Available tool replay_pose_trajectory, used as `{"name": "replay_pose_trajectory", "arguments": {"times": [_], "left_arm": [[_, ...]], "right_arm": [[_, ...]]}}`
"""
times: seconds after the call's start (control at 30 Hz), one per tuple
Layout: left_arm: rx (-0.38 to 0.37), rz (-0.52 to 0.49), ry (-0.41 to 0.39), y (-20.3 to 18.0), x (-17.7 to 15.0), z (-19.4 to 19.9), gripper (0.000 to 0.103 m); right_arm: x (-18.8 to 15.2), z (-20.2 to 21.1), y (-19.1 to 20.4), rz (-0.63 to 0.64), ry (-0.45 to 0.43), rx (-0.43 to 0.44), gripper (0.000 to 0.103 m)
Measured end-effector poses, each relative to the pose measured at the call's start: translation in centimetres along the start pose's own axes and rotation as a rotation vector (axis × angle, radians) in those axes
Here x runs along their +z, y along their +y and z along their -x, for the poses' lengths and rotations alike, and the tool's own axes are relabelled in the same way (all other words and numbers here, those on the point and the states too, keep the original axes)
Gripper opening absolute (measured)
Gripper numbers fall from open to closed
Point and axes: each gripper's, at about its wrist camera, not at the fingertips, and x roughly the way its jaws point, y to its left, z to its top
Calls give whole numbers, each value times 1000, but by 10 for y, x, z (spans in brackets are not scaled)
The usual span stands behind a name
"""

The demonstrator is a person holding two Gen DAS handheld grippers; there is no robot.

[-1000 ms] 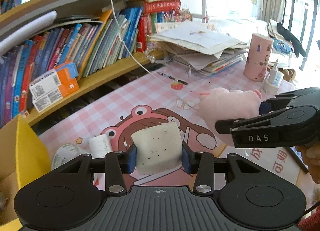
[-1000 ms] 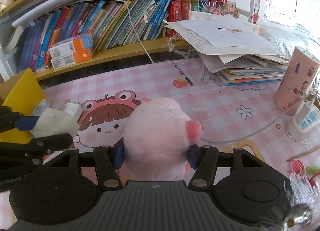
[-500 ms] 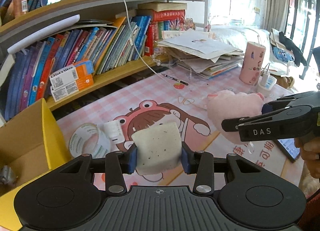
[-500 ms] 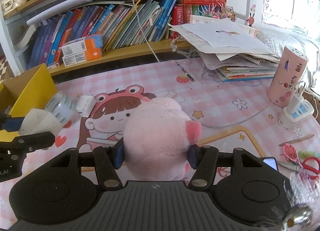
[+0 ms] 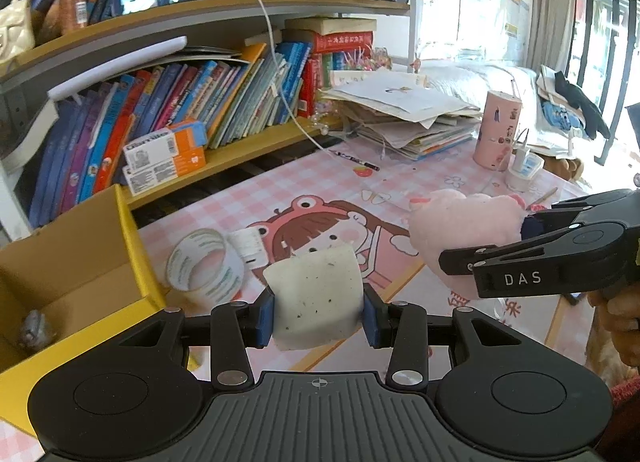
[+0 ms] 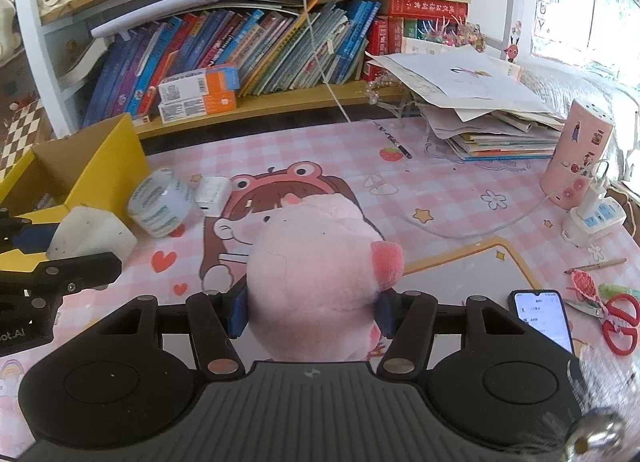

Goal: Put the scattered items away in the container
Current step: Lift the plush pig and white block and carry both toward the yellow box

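The yellow box (image 5: 132,246) now lies nearer, left of my left gripper (image 5: 318,312), which clamps the white sponge (image 5: 316,302); my right gripper (image 6: 312,312) clamps the pink plush (image 6: 316,274). I clear the wall before releasing.

Left gripper (image 5: 318,314) tilted downward over the desk, blue pads (image 5: 265,316) pressed against both sides of a white sponge (image 5: 316,302), held clear of the surface. Right gripper (image 6: 312,314) angled downward likewise, pads squeezing a pink plush toy (image 6: 316,274) from either side. Right hand (image 5: 618,326) partly visible behind its gripper, at the frame's edge.
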Motion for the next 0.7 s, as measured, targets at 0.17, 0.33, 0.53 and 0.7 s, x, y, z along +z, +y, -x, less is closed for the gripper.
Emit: {"name": "replay_pose_trajectory", "arguments": {"times": [0.17,0.33,0.53,0.7], "left_arm": [[13,13,-15,11,-9,18,41],[31,25,-32,24,-17,35,41],[50,40,-43,38,-28,53,41],[67,59,-50,50,-36,64,40]], "right_arm": [[-4,8,19,13,-7,6,56],[-6,15,37,30,-18,15,56],[-7,21,60,54,-25,34,56],[-8,23,79,81,-29,54,56]]}}
